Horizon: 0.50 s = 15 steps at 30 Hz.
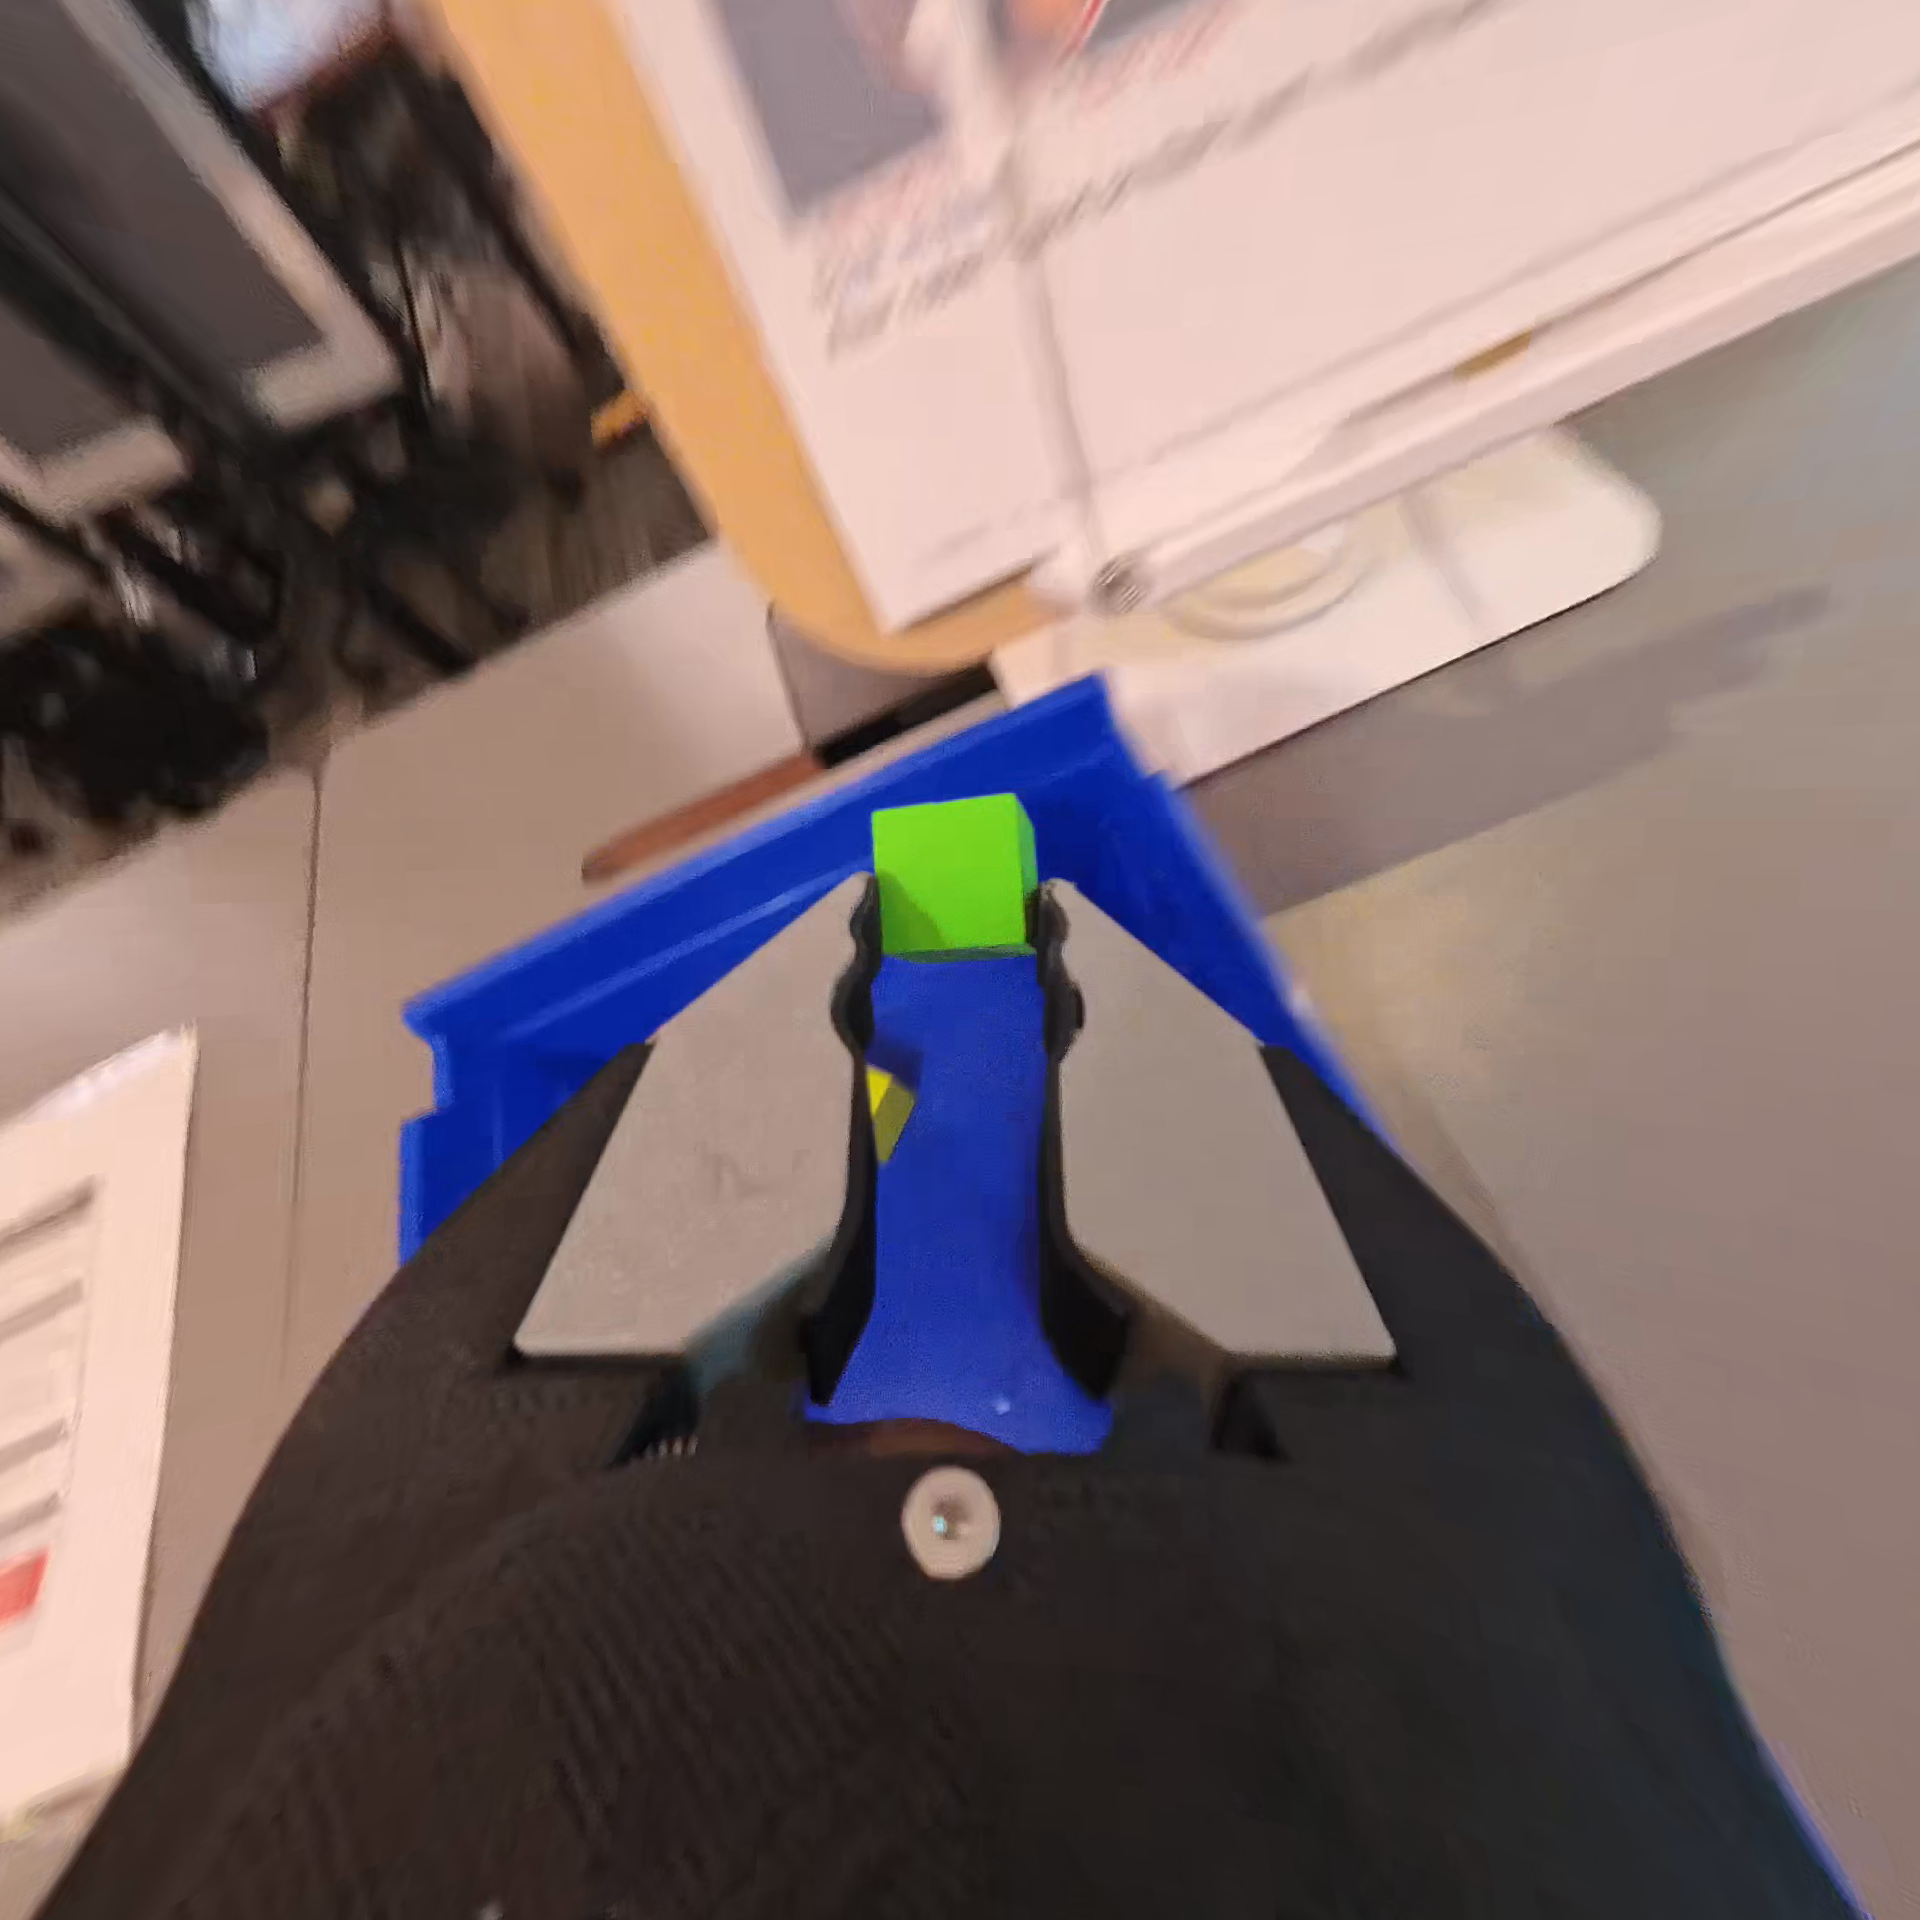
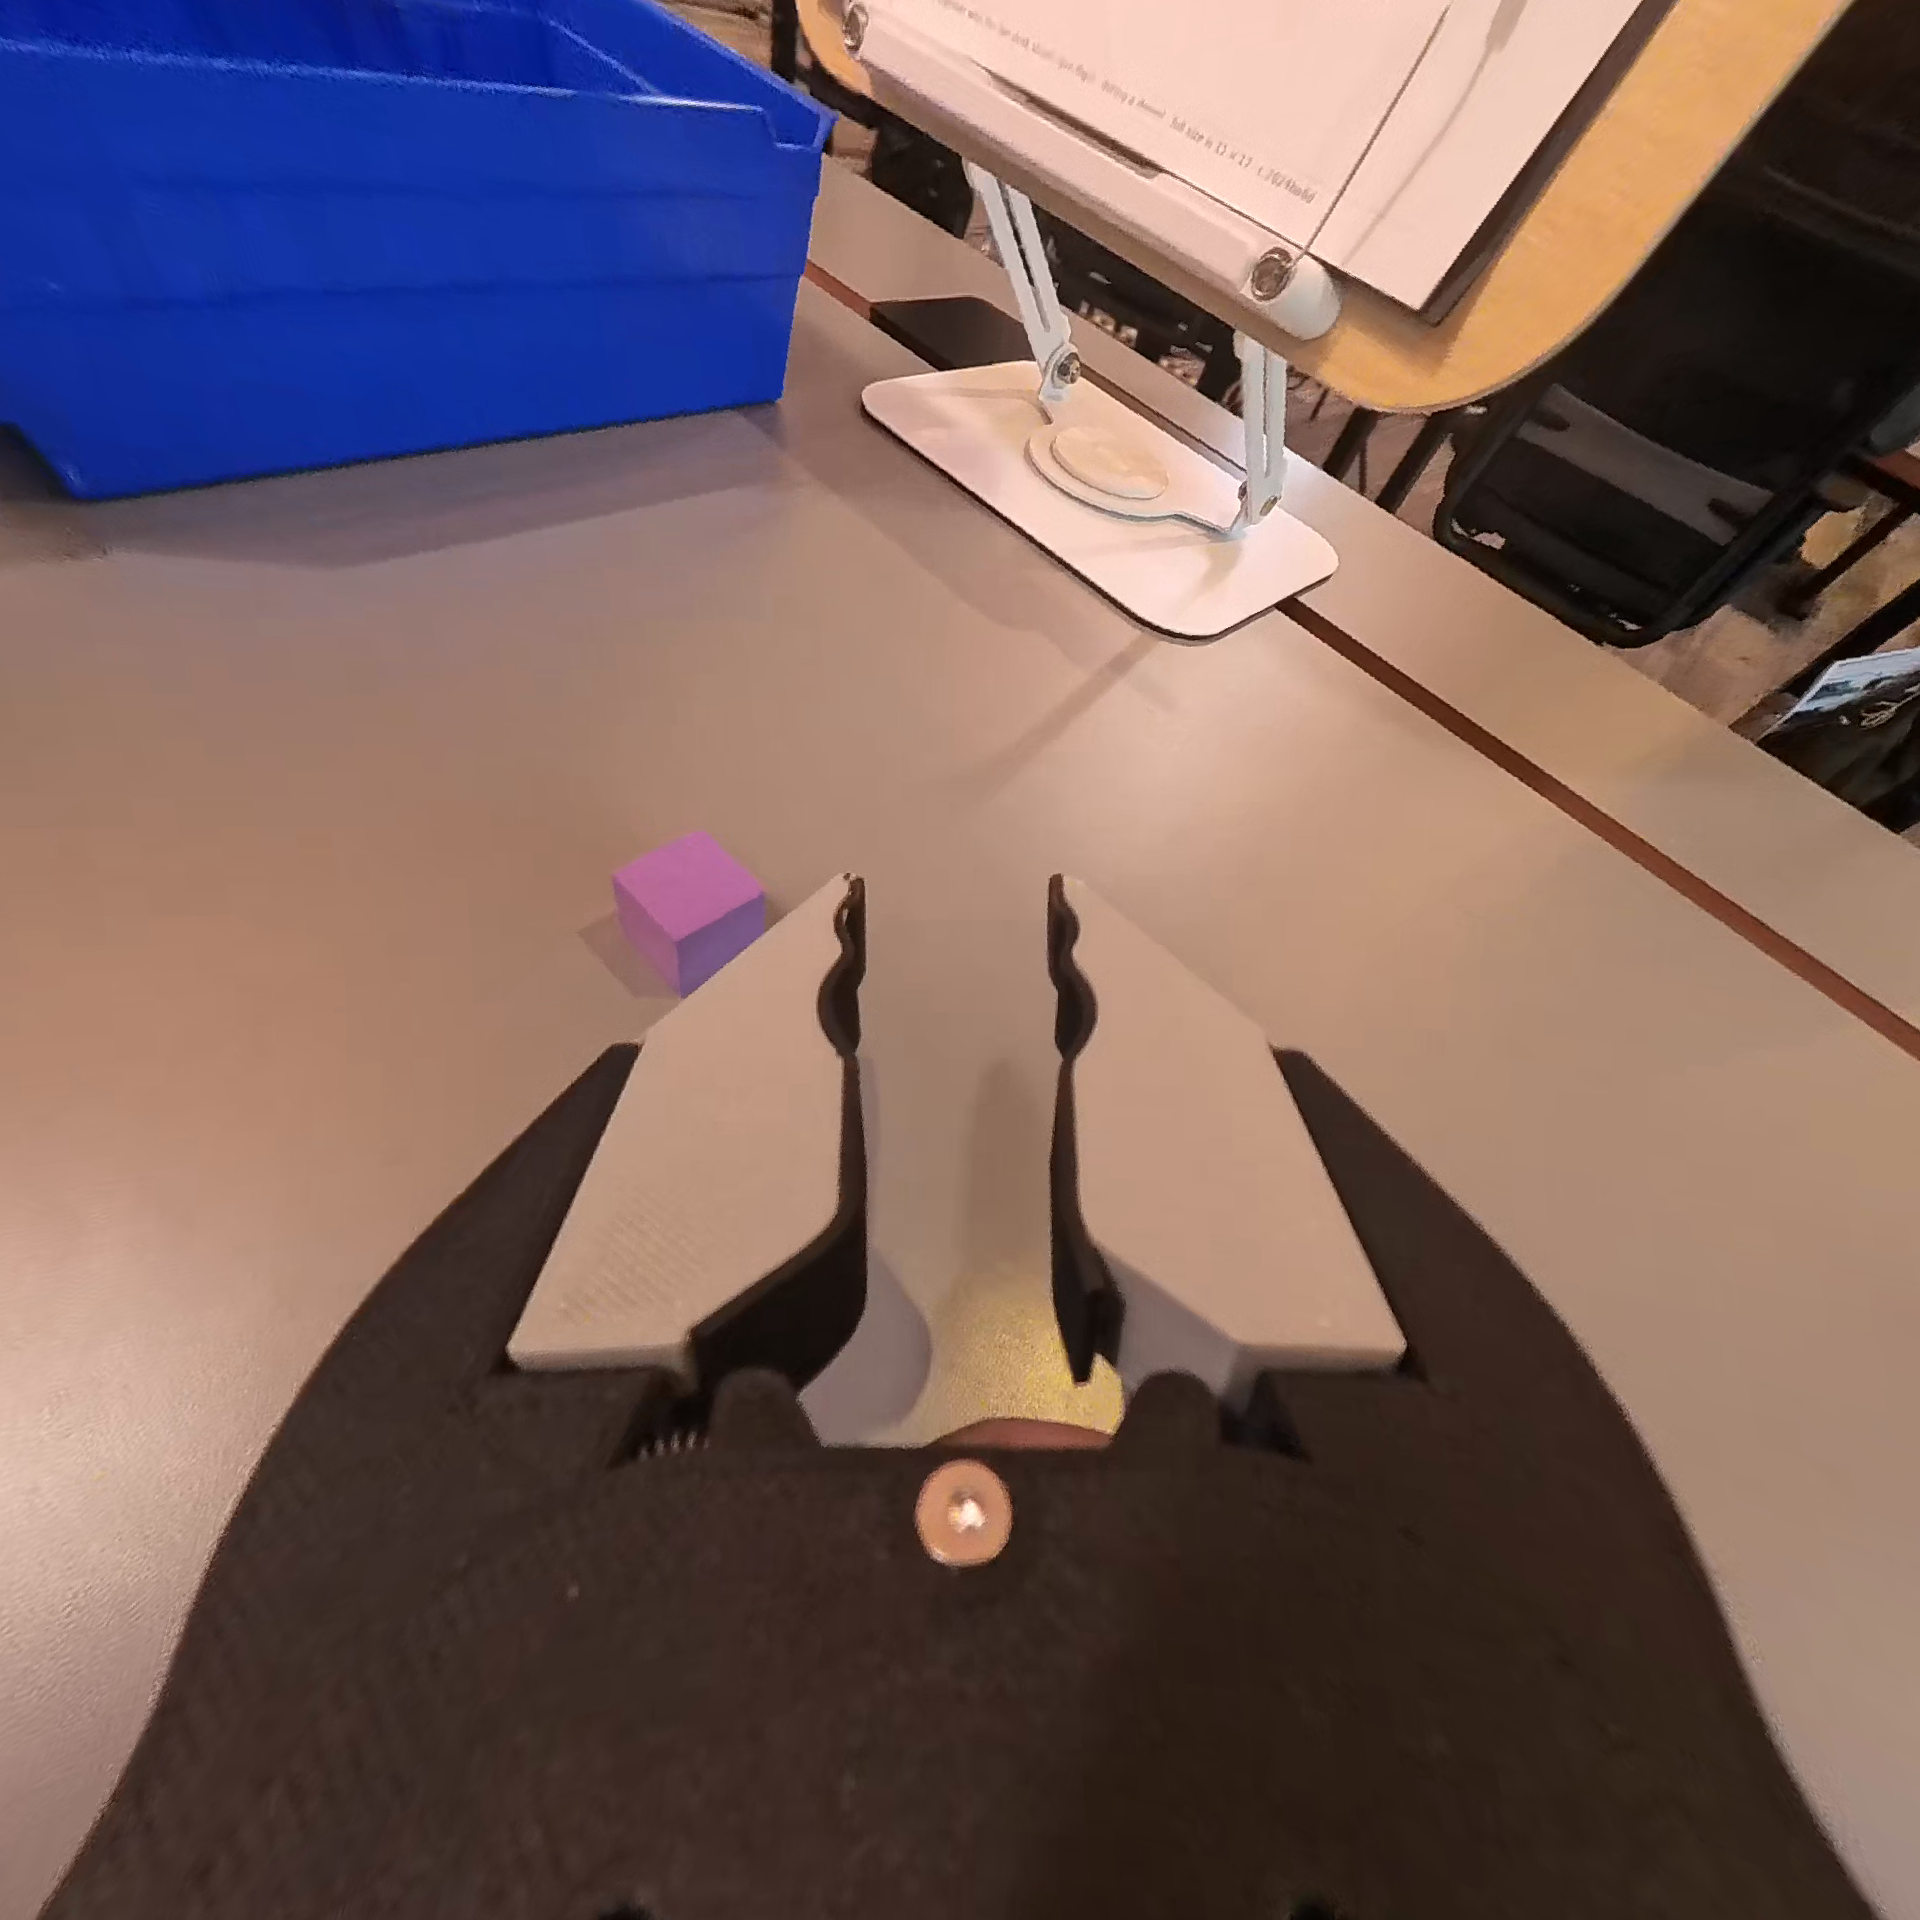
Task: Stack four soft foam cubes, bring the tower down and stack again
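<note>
Grey tabletop fills both views, with a white tilted stand at 1 o'clock from the right gripper; the blue bin sits at 10 o'clock. Left gripper hangs over the bin, its 2 jaws clamped on a green cube; a yellow cube lies below inside the bin. Right gripper has its jaws apart with nothing between them; a purple cube rests on the table just beside its left fingertip, at 11 o'clock.

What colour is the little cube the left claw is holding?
Bright green. The cube shows best in the left wrist view, pinched in the left claw.
</note>
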Available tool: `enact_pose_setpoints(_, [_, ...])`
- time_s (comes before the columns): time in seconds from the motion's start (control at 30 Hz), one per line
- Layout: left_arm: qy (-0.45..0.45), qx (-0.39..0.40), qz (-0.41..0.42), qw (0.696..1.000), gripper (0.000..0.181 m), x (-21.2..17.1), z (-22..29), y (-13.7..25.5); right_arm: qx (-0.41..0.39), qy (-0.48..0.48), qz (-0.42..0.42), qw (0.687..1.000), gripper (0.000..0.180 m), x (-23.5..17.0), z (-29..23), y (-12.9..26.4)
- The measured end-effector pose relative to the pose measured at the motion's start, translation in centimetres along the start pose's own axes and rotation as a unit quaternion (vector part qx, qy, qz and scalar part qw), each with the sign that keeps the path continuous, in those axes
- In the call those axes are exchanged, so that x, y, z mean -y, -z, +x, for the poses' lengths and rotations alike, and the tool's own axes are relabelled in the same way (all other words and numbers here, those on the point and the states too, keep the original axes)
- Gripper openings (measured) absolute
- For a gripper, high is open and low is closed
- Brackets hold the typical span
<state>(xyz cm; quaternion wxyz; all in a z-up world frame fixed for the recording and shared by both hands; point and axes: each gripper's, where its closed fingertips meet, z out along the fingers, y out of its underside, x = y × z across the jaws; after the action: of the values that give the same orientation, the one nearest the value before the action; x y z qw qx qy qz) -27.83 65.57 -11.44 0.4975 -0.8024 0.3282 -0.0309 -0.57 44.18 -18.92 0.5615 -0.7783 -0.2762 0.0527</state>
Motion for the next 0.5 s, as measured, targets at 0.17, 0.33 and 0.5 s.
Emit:
enact_pose_setpoints(0.17, [-0.122,-0.128,0.170,0.969,0.027,6.5,11.2,8.0,0.030,-0.017,0.006,0.999,0.036,0.1,-0.2,0.3])
enact_pose_setpoints(0.33, [-0.236,-0.217,0.180,0.930,0.027,2.9,23.1,10.7,0.076,-0.038,0.036,0.996,0.038,1.3,-1.0,1.0])
enact_pose_setpoints(0.5, [-0.243,-0.359,0.136,0.891,0.027,-1.8,30.3,12.0,0.273,-0.045,0.095,0.956,0.033,3.3,-6.3,3.3])
